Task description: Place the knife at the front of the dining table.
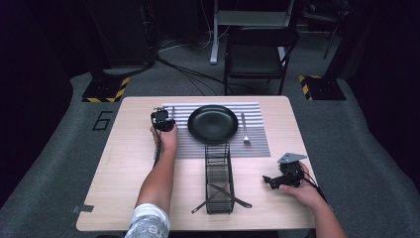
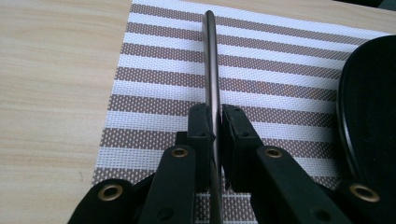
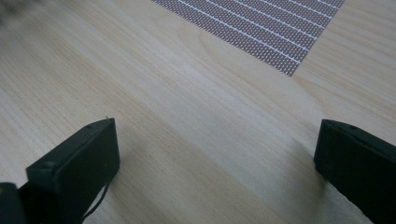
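Holding a thin metal piece over the mat

Starting close to us, we see a wire basket (image 1: pixel 218 178) on the bench (image 1: pixel 124 188), with two dark utensils (image 1: pixel 223 196) crossed in its near end. Our right gripper (image 1: pixel 283 179) rests just right of it, low over bare wood, and its jaws stand wide apart with nothing between them.

Farther out, our left gripper (image 2: pixel 214 140) has its jaws clenched on a thin metal utensil (image 2: pixel 212 70). We cannot tell if it is a knife or a spoon. Its long side points straight away from the jaws, along the left edge of the striped mat (image 2: pixel 154 93). The black plate (image 2: pixel 369 107) lies just to its right. A fork (image 1: pixel 244 130) lies on the far side of the plate.

We think the left hand only needs to lower it and let go.
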The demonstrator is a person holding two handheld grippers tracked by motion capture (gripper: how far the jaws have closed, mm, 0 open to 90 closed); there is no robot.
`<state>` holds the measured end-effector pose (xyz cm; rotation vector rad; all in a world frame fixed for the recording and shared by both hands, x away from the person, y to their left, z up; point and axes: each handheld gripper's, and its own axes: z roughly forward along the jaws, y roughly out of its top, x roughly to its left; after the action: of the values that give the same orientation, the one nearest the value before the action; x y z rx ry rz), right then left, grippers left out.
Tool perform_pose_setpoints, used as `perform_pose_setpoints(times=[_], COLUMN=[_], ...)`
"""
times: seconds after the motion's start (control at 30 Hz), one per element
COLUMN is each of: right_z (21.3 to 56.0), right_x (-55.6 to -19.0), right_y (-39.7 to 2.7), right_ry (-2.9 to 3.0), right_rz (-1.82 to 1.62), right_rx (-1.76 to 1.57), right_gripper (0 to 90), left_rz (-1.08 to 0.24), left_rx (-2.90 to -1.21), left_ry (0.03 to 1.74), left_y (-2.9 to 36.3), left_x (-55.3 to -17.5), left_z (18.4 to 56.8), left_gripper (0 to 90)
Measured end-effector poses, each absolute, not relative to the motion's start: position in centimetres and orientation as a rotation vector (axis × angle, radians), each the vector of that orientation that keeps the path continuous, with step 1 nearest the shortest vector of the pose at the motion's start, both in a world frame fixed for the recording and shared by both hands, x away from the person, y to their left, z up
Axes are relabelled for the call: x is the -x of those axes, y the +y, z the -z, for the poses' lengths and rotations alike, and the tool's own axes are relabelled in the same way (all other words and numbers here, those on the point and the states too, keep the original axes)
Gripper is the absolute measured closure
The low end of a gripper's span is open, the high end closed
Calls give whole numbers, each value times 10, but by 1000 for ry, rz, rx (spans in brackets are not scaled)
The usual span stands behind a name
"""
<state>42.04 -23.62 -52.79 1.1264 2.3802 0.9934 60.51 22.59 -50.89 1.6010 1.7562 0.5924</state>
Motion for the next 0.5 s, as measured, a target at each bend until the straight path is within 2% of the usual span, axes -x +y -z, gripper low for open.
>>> perform_pose_setpoints(times=[0.5], right_z=[528], right_x=[-420], right_y=[-236], right_ry=[2380], right_rz=[-993], right_rx=[-1126], right_gripper=[0], left_rz=[-542], left_rx=[-1601], left_ry=[1741], left_y=[219], left_x=[-605], left_z=[514], left_gripper=[776])
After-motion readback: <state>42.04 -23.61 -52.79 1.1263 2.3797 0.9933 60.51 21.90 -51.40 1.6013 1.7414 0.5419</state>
